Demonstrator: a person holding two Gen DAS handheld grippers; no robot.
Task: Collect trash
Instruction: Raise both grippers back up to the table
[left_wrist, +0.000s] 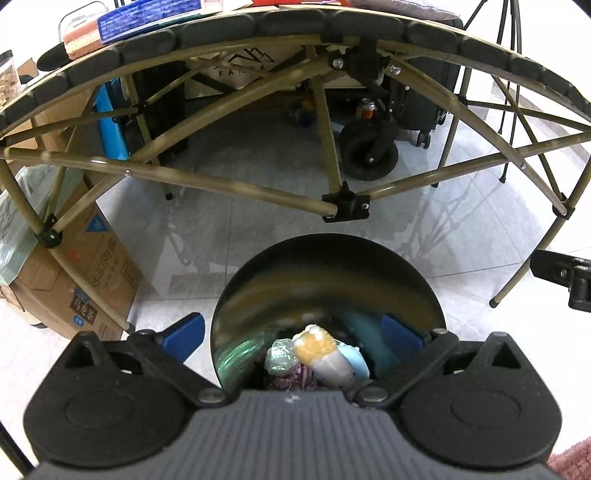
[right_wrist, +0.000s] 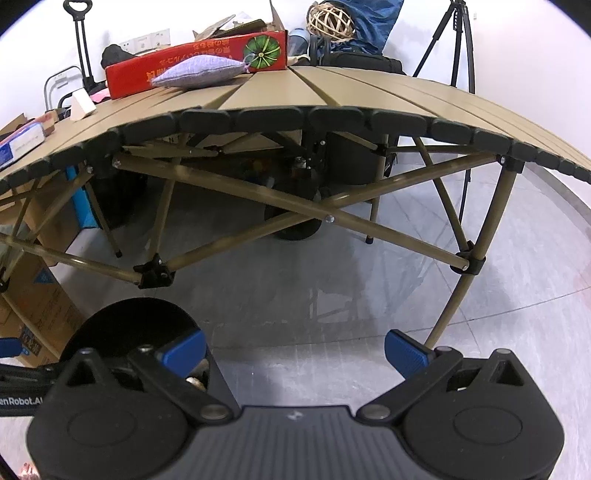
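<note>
Hovering over a round black trash bin (left_wrist: 328, 280) on the pale tiled floor (left_wrist: 258, 229), left gripper (left_wrist: 293, 334) spread wide, blue fingers (left_wrist: 184, 336) apart with nothing pressed between them. Straddling the bin's mouth, one finger outside its left rim, the other over its right inner wall. Lying in the bin's bottom: a heap of trash (left_wrist: 317, 358), with a crumpled clear wrapper (left_wrist: 279, 356), an orange-and-white soft piece (left_wrist: 319, 345), a pale blue piece (left_wrist: 356, 360) and something purple beneath, all touching one another. Blurred around the edges, so finer detail of the orange piece not readable.

Held off to the right, over bare floor, right gripper (right_wrist: 295, 350) likewise agape, blue pads (right_wrist: 406, 354) well apart and empty. Seen from that side, the same bin sitting low at left, partly hidden behind the right gripper's left finger, with the left gripper's black body and a blue fingertip reaching in from the left edge.

Standing just beyond the bin, a tan folding table (right_wrist: 332, 88) on crossed metal legs (left_wrist: 236, 184). Resting on its slatted top: a red carton (right_wrist: 207, 62) with a lilac pouch (right_wrist: 199, 75) against its front, a woven rattan ball (right_wrist: 330, 18) farther back. Tucked under and beside the table: a cardboard box (left_wrist: 92, 273) at left, a black wheel (left_wrist: 369, 155) behind, a tripod (right_wrist: 454, 44) at the right rear.
</note>
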